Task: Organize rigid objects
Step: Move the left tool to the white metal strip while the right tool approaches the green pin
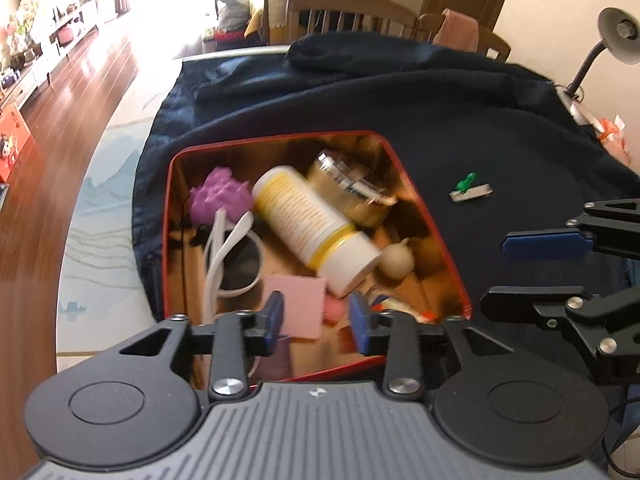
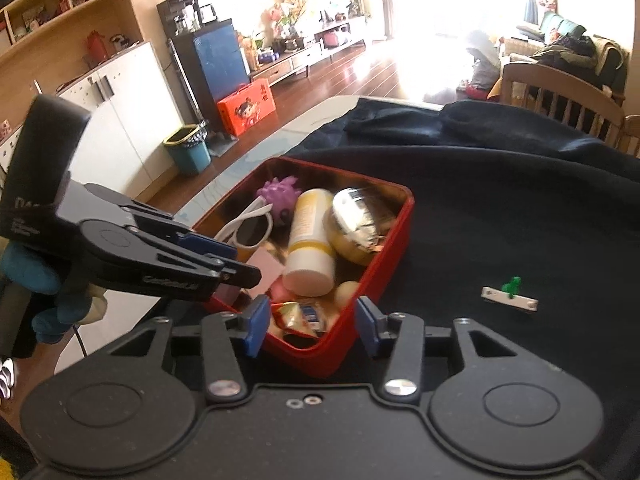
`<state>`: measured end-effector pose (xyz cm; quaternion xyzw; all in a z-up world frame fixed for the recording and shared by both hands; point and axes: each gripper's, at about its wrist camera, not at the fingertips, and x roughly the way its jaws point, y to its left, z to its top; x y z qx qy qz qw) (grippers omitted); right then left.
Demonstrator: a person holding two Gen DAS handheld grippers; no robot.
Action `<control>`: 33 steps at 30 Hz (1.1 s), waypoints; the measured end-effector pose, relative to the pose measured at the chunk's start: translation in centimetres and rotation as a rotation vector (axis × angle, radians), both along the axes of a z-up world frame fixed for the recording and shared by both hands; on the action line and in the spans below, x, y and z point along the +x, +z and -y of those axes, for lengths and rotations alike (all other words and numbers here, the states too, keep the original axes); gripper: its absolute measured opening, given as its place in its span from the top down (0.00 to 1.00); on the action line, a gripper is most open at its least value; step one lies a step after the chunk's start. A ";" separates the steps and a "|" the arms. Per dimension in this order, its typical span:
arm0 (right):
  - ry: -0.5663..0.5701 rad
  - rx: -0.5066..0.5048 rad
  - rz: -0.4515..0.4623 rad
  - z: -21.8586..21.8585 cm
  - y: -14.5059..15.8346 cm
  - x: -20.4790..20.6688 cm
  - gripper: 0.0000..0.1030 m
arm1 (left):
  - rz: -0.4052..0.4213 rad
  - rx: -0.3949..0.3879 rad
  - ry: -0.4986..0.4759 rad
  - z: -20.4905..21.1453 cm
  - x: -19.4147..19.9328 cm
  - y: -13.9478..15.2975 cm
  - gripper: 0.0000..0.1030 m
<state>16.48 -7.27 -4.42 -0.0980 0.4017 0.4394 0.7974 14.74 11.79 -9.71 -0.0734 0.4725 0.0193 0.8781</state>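
The red tin (image 2: 362, 276) sits on a dark cloth (image 2: 520, 208) and holds a white and yellow bottle (image 2: 310, 240), purple spiky ball (image 2: 280, 196), white sunglasses (image 2: 248, 228), a round metal tin (image 2: 360, 224) and a pink card (image 1: 298, 300). A small white piece with a green clip (image 2: 510, 294) lies on the cloth right of the tin, apart from it. Left gripper (image 1: 316, 318) hangs over the tin's near end, jaws parted, empty. Right gripper (image 2: 312, 326) is over the near corner, jaws parted, empty.

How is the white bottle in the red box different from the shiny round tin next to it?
The white bottle is tall, matte and yellow-banded; the round tin is squat, gold-sided, with a mirror-like lid. The bottle lies on its side, leaning over other items; the tin sits tilted in the far corner. Both are in the red box, touching each other.
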 end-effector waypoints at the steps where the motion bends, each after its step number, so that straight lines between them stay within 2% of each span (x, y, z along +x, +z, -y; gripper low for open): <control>1: -0.006 0.007 -0.004 0.4 0.1 0.2 0.52 | 0.010 0.003 -0.005 0.5 0.0 0.3 0.57; 5: -0.023 0.031 0.008 2.5 0.9 0.9 0.41 | 0.037 0.014 -0.019 2.5 0.3 1.2 0.55; 7: -0.035 0.039 0.018 3.7 1.2 1.4 0.39 | 0.050 0.011 -0.024 3.5 0.6 1.6 0.53; 9: -0.053 0.037 0.029 4.9 1.3 1.9 0.38 | 0.063 0.013 -0.025 4.5 0.8 1.9 0.46; 12: -0.079 0.031 0.036 6.8 1.2 2.9 0.37 | 0.078 0.010 -0.028 6.0 1.4 2.2 0.44; 16: -0.116 0.024 0.048 9.4 1.1 4.3 0.30 | 0.093 0.008 -0.039 8.0 2.2 2.4 0.42; 20: -0.135 0.033 0.043 11.7 0.9 5.5 0.18 | 0.119 0.009 -0.042 10.1 2.9 2.6 0.27; 26: -0.134 0.011 0.064 13.5 0.6 6.9 0.05 | 0.130 0.004 -0.036 13.0 4.6 2.5 0.22; 33: -0.150 0.011 0.036 14.6 0.2 9.9 0.04 | 0.149 -0.006 -0.012 15.8 6.4 1.7 0.20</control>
